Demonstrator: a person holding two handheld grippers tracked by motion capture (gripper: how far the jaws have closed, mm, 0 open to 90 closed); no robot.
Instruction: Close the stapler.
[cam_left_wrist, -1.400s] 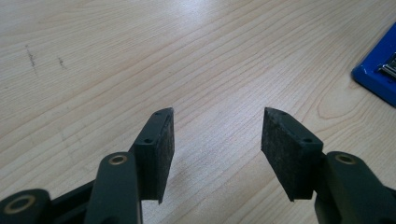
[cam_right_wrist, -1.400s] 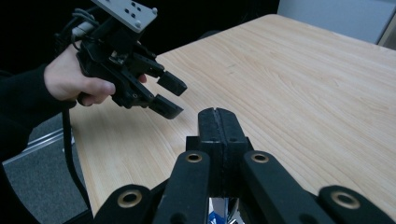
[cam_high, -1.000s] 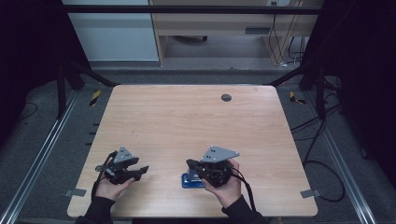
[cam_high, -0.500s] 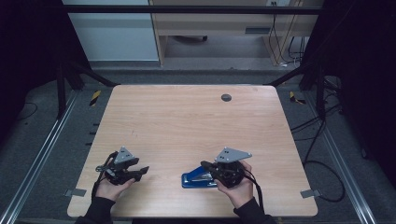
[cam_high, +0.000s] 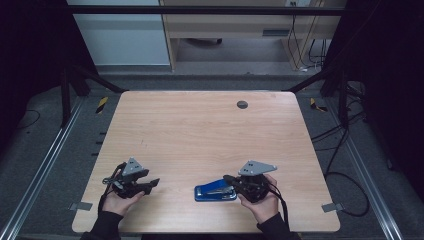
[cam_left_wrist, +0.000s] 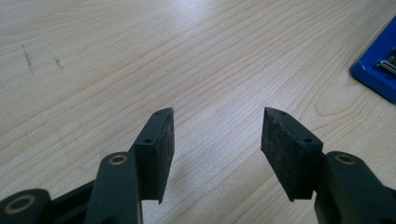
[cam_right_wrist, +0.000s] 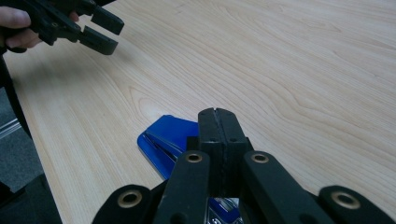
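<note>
stapler: blue stapler (cam_high: 216, 190), lies flat on the worktop (cam_high: 200, 135) near the front edge, right of centre
long axis: runs left-right across the worktop in the high view, roughly parallel to the front edge
pointing: one end toward the left tool, other end under the right tool; which end is the nose, can't tell
right tool: right tool (cam_high: 231, 179) jaws pressed together, pad against pad, nothing between them; tips sit over the stapler's right end, contact unclear
right gripper view: closed right tool (cam_right_wrist: 218, 122) above the blue stapler (cam_right_wrist: 163, 140), base sticks out to the left
left tool: left tool (cam_high: 152, 183) jaws apart, empty, low over bare wood, well apart from the stapler
left gripper view: left tool (cam_left_wrist: 217, 128), blue corner of the stapler (cam_left_wrist: 376, 65) at right edge
hole: dark round grommet (cam_high: 242, 104) near far edge
</note>
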